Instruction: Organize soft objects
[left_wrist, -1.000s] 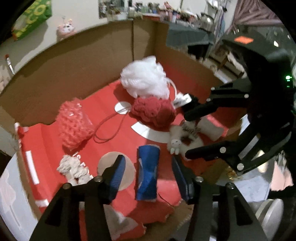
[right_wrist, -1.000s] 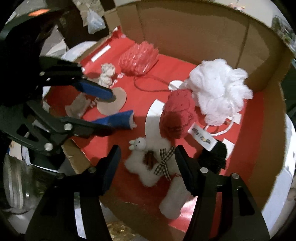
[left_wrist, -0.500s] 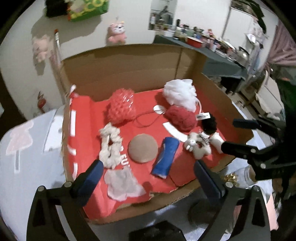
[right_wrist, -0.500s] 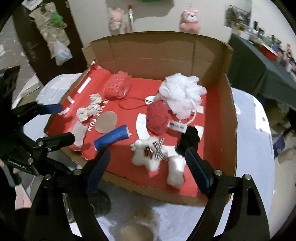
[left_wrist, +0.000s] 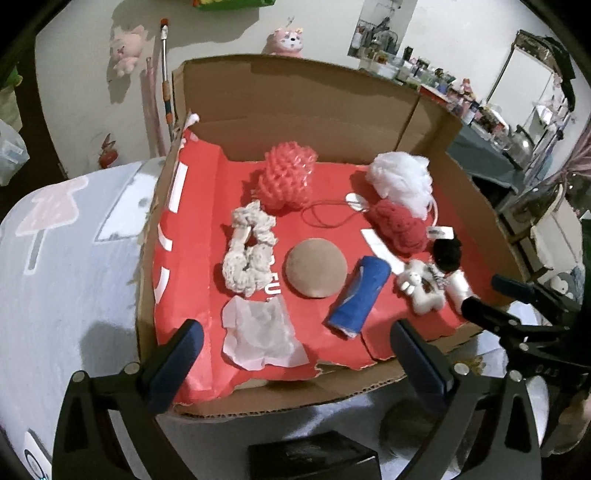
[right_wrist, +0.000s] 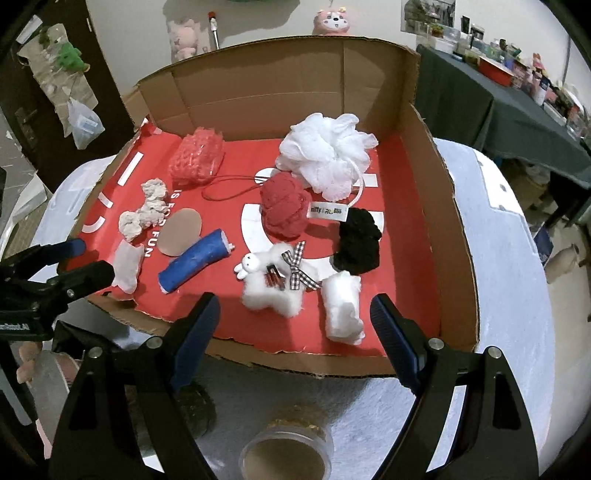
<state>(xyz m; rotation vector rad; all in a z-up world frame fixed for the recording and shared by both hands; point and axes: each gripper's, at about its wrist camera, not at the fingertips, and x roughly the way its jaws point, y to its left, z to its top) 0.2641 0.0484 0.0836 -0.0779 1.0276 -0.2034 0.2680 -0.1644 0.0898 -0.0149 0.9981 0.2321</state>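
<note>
Both tongs gape empty — left tongs (left_wrist: 295, 354), right tongs (right_wrist: 295, 325) — soft objects (right_wrist: 273, 280) lie beyond, in the box (right_wrist: 436, 206)

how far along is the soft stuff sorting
Looks nearly done: the white bath pouf, red knit piece, blue roll and plush bunny all lie inside the cardboard box. Nothing in hand: the left hand-held gripper and right hand-held gripper are open and empty. Nothing soft visibly remains outside.

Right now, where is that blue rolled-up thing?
The blue roll lies near the front edge of the cardboard box, between the tan round pad and the white plush bunny.
</note>
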